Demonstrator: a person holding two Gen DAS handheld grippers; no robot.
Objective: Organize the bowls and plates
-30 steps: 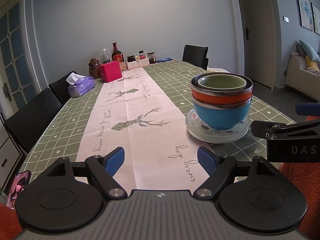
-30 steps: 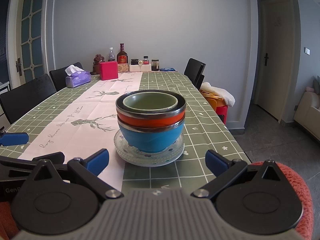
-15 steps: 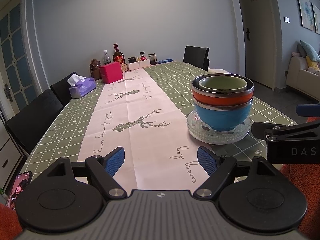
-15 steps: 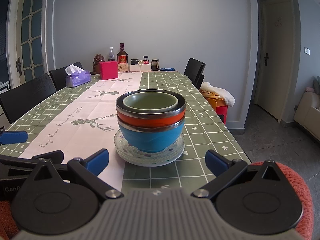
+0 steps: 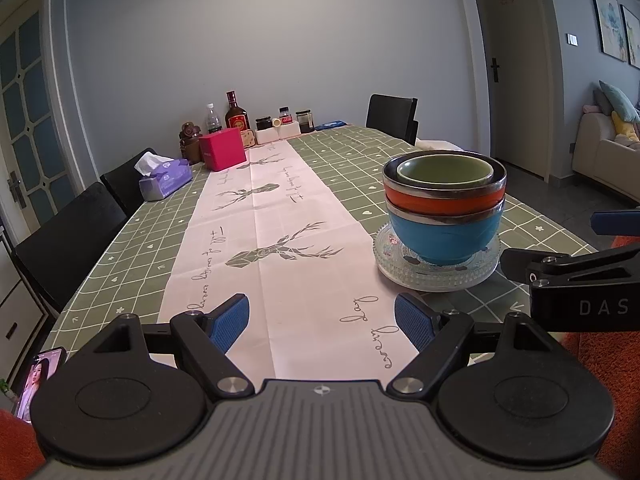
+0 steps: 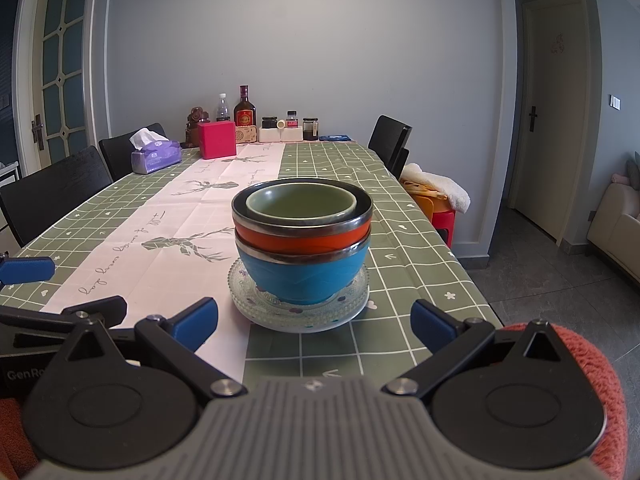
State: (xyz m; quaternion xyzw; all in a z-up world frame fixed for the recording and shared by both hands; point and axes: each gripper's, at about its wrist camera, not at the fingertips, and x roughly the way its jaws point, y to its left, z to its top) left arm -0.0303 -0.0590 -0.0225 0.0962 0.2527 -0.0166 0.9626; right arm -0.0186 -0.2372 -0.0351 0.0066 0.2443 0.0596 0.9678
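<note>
A stack stands on the green checked tablecloth: a clear glass plate [image 6: 298,312] at the bottom, a blue bowl [image 6: 302,276] on it, an orange bowl [image 6: 300,240] in that, and a small green bowl [image 6: 301,204] on top. The stack also shows in the left wrist view, with the glass plate [image 5: 436,276] and blue bowl [image 5: 442,236] at the right. My right gripper [image 6: 314,322] is open and empty, just short of the plate. My left gripper [image 5: 322,320] is open and empty over the pink runner, left of the stack.
A pink table runner [image 5: 264,240] runs down the table. At the far end stand a pink box [image 6: 217,139], a tissue box [image 6: 156,156], bottles [image 6: 244,112] and jars. Black chairs [image 5: 68,240] line the left side. A phone [image 5: 38,380] lies at the near left edge.
The left wrist view has shifted very slightly. The stack and the right gripper have not visibly moved.
</note>
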